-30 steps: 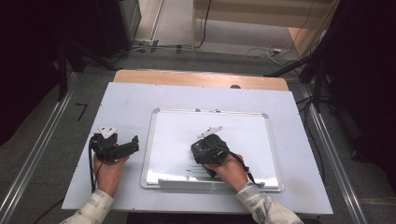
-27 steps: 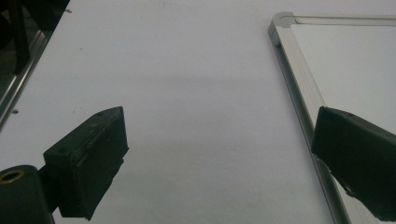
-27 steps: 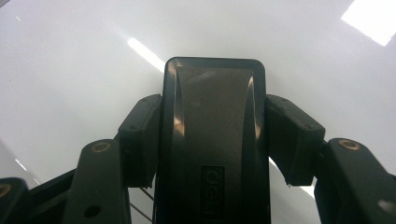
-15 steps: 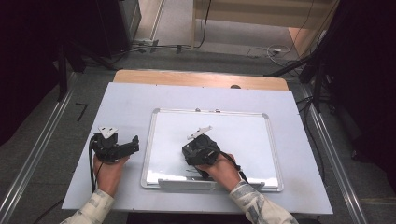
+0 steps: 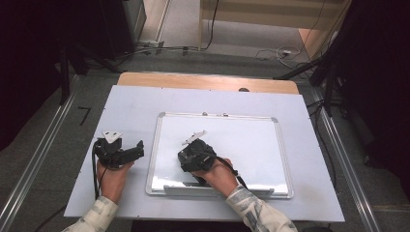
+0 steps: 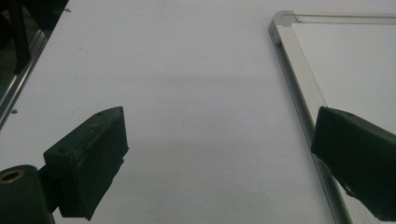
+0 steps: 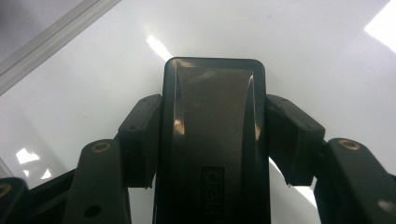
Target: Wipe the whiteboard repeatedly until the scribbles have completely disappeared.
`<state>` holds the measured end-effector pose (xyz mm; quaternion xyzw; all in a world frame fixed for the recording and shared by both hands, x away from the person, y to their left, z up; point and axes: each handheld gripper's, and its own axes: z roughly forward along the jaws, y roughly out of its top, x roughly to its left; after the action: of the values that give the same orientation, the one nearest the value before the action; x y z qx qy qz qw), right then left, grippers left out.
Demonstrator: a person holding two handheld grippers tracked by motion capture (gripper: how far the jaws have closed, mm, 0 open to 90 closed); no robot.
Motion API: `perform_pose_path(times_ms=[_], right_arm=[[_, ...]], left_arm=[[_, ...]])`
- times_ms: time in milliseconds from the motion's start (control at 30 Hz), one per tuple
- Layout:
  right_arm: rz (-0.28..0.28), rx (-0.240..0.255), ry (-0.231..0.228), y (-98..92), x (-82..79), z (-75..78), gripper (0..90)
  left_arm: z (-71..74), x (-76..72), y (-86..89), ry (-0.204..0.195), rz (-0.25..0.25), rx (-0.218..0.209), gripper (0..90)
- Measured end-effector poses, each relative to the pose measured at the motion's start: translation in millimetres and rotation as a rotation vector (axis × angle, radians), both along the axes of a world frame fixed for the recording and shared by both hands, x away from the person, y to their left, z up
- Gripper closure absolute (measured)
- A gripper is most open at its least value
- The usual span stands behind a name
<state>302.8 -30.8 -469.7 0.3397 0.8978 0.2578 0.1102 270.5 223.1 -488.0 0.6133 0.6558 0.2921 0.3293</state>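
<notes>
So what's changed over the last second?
The right gripper, shut on the black eraser, has slid left across the whiteboard, toward its left edge. The left gripper has stayed open and in place on the table beside the board.

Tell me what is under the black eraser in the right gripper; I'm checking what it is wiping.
The eraser, clamped in the right gripper, sits over the whiteboard, whose glossy white surface surrounds it. The patch directly beneath is covered, so any marks there cannot be seen.
</notes>
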Motion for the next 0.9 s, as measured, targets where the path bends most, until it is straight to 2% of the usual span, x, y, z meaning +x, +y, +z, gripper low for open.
perform_pose_path(times_ms=[233,400,700,900], right_arm=[[0.010,-0.007,-0.002,11.1,-0.1,0.2,38.8],[0.010,0.000,-0.006,9.6,-0.6,-0.1,38.8],[-0.002,-0.004,-0.003,-5.4,-1.4,0.7,38.8],[-0.022,-0.009,0.000,-25.2,0.8,1.3,38.8]], left_arm=[[0.1,-0.2,-0.1,-0.001,0.001,0.001,4.2],[0.0,-1.5,2.1,0.000,0.005,-0.001,4.2],[0.0,-2.8,3.8,-0.001,0.009,-0.003,4.2],[-1.2,-1.6,2.6,0.006,0.006,-0.001,4.2]])
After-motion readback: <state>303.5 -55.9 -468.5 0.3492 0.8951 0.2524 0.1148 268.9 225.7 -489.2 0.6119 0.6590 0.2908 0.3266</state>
